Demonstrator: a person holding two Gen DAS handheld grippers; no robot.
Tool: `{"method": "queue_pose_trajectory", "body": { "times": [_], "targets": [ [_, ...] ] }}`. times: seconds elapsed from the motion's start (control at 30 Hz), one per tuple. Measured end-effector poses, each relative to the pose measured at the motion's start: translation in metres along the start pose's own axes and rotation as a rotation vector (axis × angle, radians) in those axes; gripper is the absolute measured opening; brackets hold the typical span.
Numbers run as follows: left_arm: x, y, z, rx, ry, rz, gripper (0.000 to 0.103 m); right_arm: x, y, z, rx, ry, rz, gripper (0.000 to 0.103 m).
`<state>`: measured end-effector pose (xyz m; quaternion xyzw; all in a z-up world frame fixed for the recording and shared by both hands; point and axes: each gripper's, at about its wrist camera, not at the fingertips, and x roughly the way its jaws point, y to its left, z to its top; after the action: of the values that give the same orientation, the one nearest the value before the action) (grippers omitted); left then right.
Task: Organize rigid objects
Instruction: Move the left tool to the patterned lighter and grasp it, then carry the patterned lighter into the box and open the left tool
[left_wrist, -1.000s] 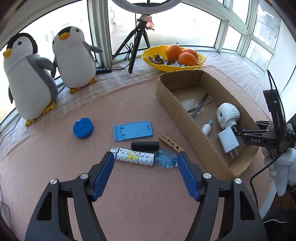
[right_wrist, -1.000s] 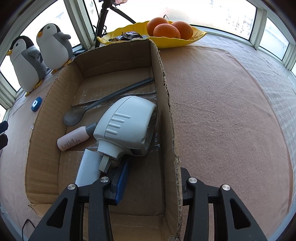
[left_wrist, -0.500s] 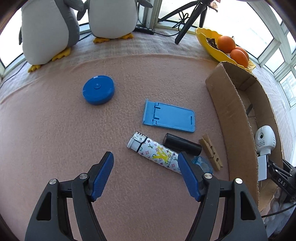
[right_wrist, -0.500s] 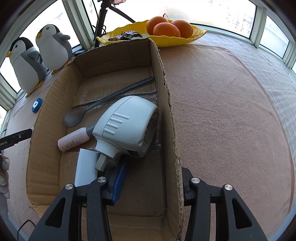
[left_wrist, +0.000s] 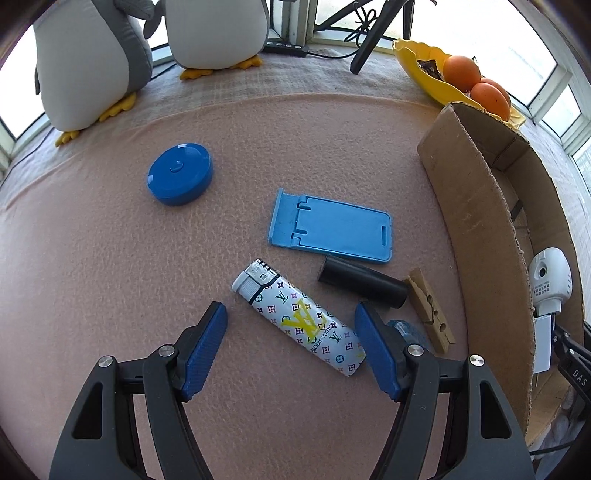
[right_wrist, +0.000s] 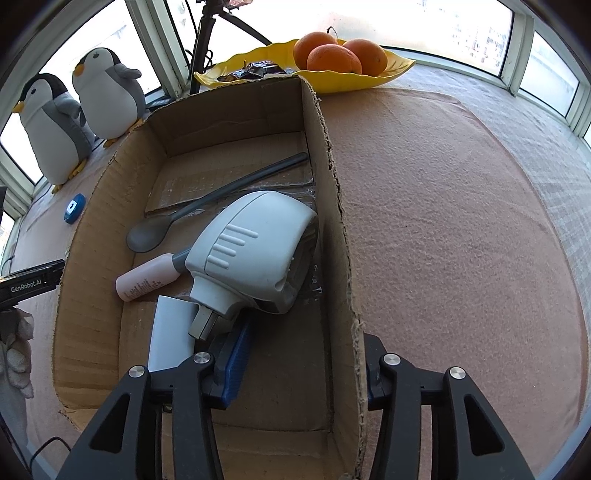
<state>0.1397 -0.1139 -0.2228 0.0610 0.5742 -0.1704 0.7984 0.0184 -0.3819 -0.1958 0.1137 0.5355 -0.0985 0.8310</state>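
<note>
**Left fingers bracket the patterned lighter while the right straddles the box wall**

The patterned lighter (left_wrist: 300, 318) lies flat and slantwise on the pink-covered desk (left_wrist: 92, 258), and the left gripper (left_wrist: 291, 347) hangs over it spread wide, one blue pad on each side and nothing held yet. That spacing looks chosen so the fingers can close across the lighter's narrow body. Packed just beside it are a black cylinder (left_wrist: 362, 282), a wooden clothespin (left_wrist: 430, 310) and a clear blue piece (left_wrist: 404, 330) half hidden behind the right-hand pad, so a clean squeeze may be tight. A blue phone stand (left_wrist: 332, 230) lies a little further off, and a blue round case (left_wrist: 180, 173) well apart.

The cardboard box (right_wrist: 332, 184) already holds a white camera (right_wrist: 255, 254), a white charger (right_wrist: 171, 336), a small pink bottle (right_wrist: 146, 282) and a grey spoon (right_wrist: 207, 206). The right gripper (right_wrist: 295, 365) is open and empty, its fingers either side of the box wall, perhaps steadying it.

A second ago the left gripper viewed the whole spread from further back; it has since come in low over the lighter. The right has barely shifted.
</note>
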Motion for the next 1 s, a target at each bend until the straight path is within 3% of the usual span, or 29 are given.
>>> {"method": "queue_pose_trajectory", "body": {
  "times": [0.17, 0.37, 0.53, 0.7, 1.0],
  "targets": [
    [-0.005, 0.014, -0.008, 0.009, 0.001, -0.007, 0.071, 0.0, 0.0, 0.0, -0.002, -0.001, -0.001, 0.043],
    [-0.011, 0.029, -0.009, 0.004, -0.007, -0.015, 0.051, 0.0, 0.004, -0.001, -0.008, -0.002, -0.002, 0.045],
    [-0.009, 0.028, -0.004, 0.005, -0.012, -0.031, 0.046, 0.001, 0.006, -0.001, -0.015, -0.002, -0.005, 0.047],
    [-0.006, 0.021, -0.003, 0.031, -0.016, -0.026, 0.024, 0.001, 0.004, -0.001, -0.011, 0.0, 0.002, 0.047],
    [-0.008, 0.029, -0.004, 0.011, -0.031, -0.072, 0.022, 0.001, 0.005, -0.001, -0.012, -0.002, 0.001, 0.047]
  ]
}}
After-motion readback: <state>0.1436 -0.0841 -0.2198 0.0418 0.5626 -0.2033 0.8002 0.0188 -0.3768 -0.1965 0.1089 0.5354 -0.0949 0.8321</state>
